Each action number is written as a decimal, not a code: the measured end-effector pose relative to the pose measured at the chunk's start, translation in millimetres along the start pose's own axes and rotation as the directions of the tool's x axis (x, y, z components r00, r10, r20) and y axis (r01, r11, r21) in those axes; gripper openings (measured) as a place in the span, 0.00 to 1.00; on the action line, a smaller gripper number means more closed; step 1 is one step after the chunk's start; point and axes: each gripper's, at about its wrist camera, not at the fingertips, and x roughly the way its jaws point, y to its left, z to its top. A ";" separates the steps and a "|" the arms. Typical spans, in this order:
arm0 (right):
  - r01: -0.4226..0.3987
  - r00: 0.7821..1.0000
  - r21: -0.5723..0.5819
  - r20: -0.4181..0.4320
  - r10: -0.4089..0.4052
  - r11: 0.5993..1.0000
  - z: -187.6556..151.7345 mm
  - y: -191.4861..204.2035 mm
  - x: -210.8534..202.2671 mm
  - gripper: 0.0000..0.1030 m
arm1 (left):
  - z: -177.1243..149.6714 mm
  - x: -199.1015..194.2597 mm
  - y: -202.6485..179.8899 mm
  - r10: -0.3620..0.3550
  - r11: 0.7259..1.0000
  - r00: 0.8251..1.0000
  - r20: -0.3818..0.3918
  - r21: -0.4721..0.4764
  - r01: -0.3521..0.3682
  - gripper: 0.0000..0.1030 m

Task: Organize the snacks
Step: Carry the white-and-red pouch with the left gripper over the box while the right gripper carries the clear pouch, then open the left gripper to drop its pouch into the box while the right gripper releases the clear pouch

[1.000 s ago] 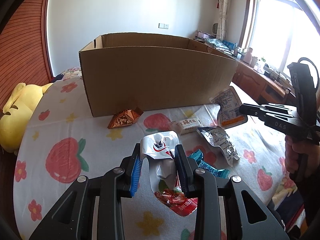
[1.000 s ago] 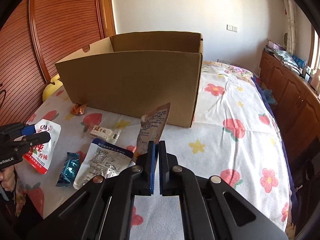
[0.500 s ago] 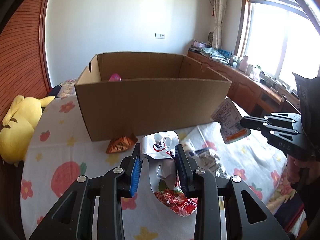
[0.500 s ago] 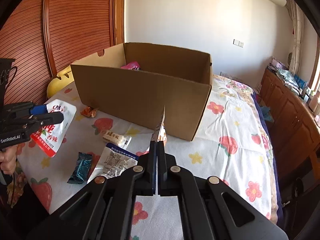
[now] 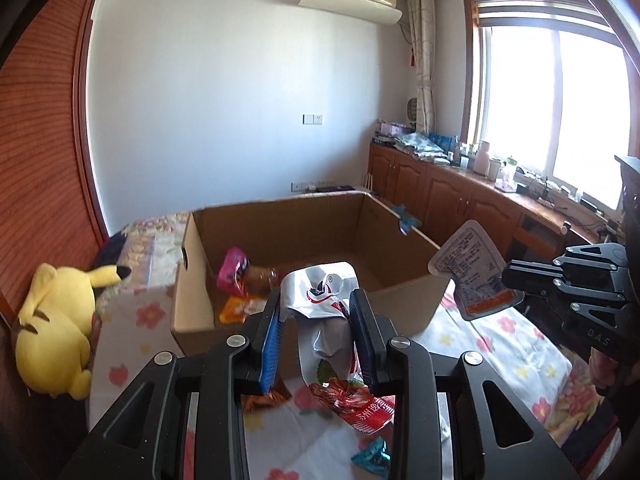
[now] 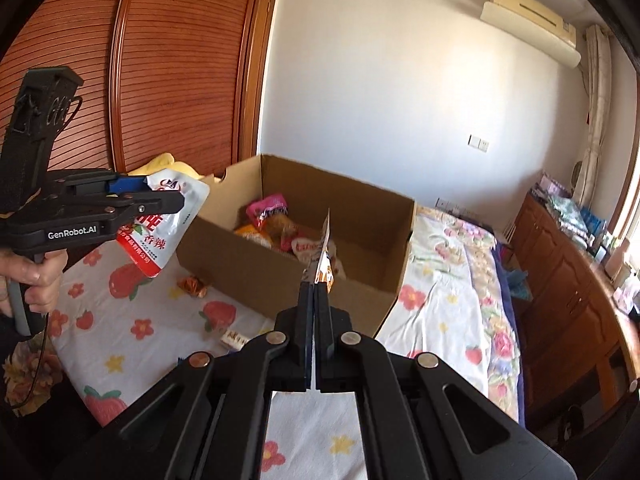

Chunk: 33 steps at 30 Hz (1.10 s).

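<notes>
My left gripper [image 5: 316, 306] is shut on a crumpled white and red snack pouch [image 5: 320, 292], held in the air in front of the open cardboard box [image 5: 400, 304]. From the right wrist view the same gripper [image 6: 178, 200] carries the pouch [image 6: 160, 240] left of the box [image 6: 248, 276]. My right gripper [image 6: 316, 285] is shut on a thin flat packet [image 6: 325, 248], seen edge-on over the box's near wall. The left wrist view shows that packet [image 5: 468, 268] hanging from the right gripper [image 5: 508, 276] at the box's right corner. Several snacks [image 6: 268, 206] lie inside.
The box stands on a bed with a flower and strawberry sheet [image 6: 440, 300]. Loose on it are an orange wrapper [image 6: 192, 286], a small white packet [image 6: 234, 340] and a teal candy [image 5: 372, 458]. A yellow plush toy [image 5: 56, 340] lies left; wooden cabinets [image 5: 460, 200] line the right.
Both grippers have risen with their packets, so the box's inside has come into view. The right gripper has rolled, and its packet now shows edge-on.
</notes>
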 end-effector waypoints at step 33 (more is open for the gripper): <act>-0.016 0.999 -0.026 -0.032 0.015 1.000 31.8 -31.3 111.7 0.01 | 29.4 95.0 14.5 0.068 0.998 0.994 -0.081 -0.007 -0.068 0.34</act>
